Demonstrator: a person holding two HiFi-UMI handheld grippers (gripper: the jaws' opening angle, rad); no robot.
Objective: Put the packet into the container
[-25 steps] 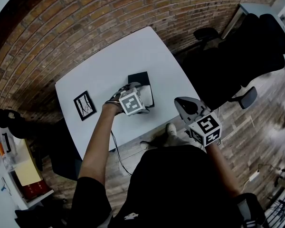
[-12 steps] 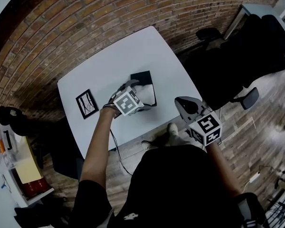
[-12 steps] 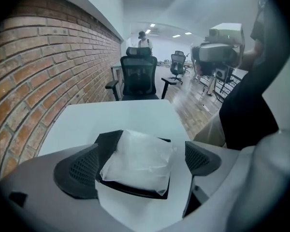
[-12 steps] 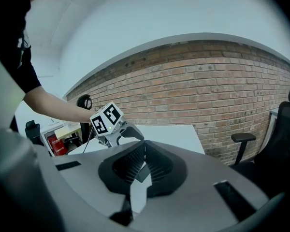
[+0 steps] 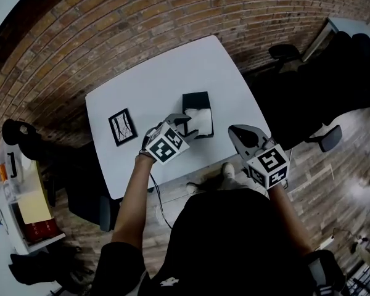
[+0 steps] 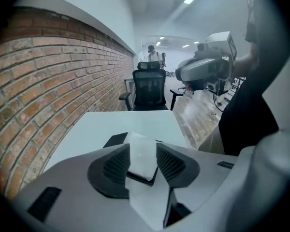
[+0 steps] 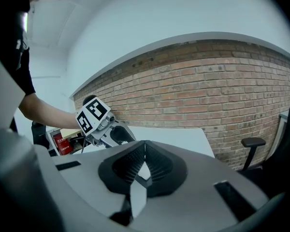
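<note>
Packet (image 6: 141, 154) — between closing jaws, left gripper (image 6: 142, 144)

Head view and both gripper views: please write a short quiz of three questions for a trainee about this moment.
1. True or false: the right gripper holds the packet.
2. Between the left gripper's fingers is: A) nothing B) the packet C) the black card.
3. In the head view, on which side of the card does the container stand?
Key: 1 false, its fingers are together and empty. 2 B, the fingers are closing on it. 3 The right side.
</note>
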